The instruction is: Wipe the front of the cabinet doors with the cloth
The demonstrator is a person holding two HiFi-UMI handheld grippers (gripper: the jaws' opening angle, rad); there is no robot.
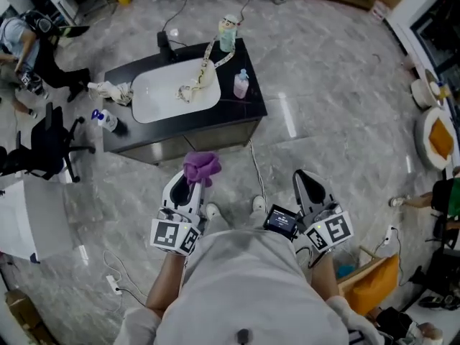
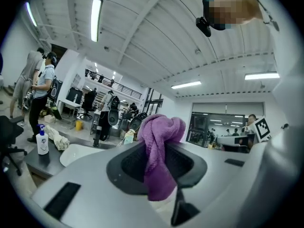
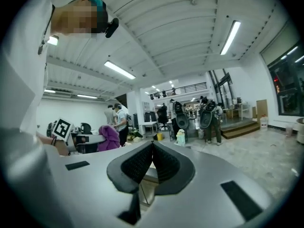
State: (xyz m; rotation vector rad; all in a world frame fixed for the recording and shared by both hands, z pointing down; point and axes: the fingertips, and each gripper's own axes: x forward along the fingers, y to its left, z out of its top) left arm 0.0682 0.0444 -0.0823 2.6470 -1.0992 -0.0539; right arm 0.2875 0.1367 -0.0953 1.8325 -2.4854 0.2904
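A purple cloth point(image 1: 200, 167) point(image 2: 159, 151) is clamped in my left gripper point(image 1: 192, 182), bunched above its tips. That gripper is held close to my body, a short way in front of the dark cabinet point(image 1: 205, 139) that carries a white sink top point(image 1: 172, 92). My right gripper point(image 1: 307, 184) point(image 3: 152, 148) is raised beside it with its jaws pressed together and nothing in them. From the right gripper view the purple cloth point(image 3: 109, 137) shows off to the left. The cabinet's front doors are seen only from steeply above.
On the cabinet top stand a green bottle point(image 1: 228, 33), a pink bottle point(image 1: 241, 85), a chain point(image 1: 201, 74) and a crumpled rag point(image 1: 111, 90). A spray bottle point(image 1: 105, 121) and an office chair point(image 1: 43, 146) stand left. Cables point(image 1: 255, 171) cross the floor. People stand farther off.
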